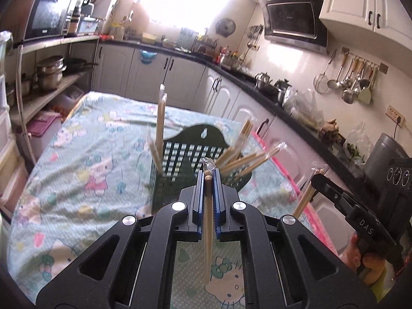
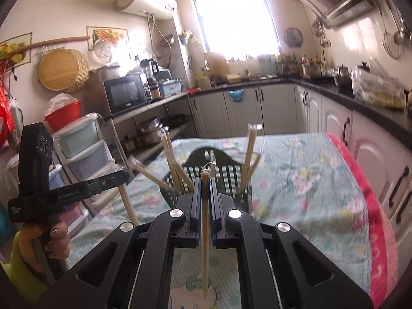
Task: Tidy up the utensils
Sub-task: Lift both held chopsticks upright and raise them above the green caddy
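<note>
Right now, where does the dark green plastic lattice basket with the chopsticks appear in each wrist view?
Left wrist view: dark green plastic lattice basket at centre, just beyond the claw tips.
Right wrist view: the basket at centre, partly behind the claw tips.
Shared landmark: black microwave oven on the shelf.

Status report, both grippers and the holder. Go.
Left gripper shut on wrapped wooden chopsticks. Right gripper likewise. Dark green slotted plastic holder ahead, partly filled. Nothing blocking.

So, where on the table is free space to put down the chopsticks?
The patterned tablecloth is bare left of the dark slotted plastic basket, up to the far edge, and also between the basket and the pink cloth border. Crowded: inside the basket, where wrapped wooden chopsticks lean outward on both sides.
</note>
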`<action>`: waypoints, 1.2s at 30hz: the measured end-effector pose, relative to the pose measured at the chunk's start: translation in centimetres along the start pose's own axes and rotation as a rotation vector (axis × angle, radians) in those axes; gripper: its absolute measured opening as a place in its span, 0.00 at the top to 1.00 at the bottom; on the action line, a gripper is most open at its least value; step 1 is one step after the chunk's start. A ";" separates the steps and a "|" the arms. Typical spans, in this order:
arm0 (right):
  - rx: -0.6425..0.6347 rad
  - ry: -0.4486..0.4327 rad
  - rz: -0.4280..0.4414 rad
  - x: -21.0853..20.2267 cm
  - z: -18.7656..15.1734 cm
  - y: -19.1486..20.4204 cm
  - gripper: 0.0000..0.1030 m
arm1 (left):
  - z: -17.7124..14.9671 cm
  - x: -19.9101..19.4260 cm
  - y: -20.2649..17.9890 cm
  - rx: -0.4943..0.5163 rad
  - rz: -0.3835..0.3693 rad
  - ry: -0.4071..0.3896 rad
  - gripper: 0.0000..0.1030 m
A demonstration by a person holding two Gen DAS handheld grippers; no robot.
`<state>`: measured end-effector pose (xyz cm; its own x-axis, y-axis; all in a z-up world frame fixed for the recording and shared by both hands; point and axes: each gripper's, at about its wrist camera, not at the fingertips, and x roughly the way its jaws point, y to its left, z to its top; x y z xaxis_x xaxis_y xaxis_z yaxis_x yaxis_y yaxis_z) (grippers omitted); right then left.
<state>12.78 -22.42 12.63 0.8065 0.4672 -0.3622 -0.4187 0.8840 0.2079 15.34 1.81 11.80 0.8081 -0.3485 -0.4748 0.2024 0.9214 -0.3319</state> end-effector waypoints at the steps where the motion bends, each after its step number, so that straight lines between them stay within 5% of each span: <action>1: -0.004 -0.010 -0.002 0.0 0.3 0.1 0.94 | 0.3 -0.1 -0.1 0.003 -0.001 -0.007 0.97; 17: -0.059 -0.179 -0.040 -1.1 6.4 0.5 0.94 | 5.4 -1.7 -2.3 0.072 0.009 -0.135 0.97; 36: -0.143 -0.349 -0.131 2.3 11.7 0.3 0.94 | 11.7 -1.2 -1.7 0.060 0.149 -0.291 0.97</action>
<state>19.35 -21.25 22.50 0.9398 0.3391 -0.0418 -0.3374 0.9404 0.0426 20.52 2.68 22.48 0.9535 -0.1539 -0.2592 0.0956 0.9699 -0.2242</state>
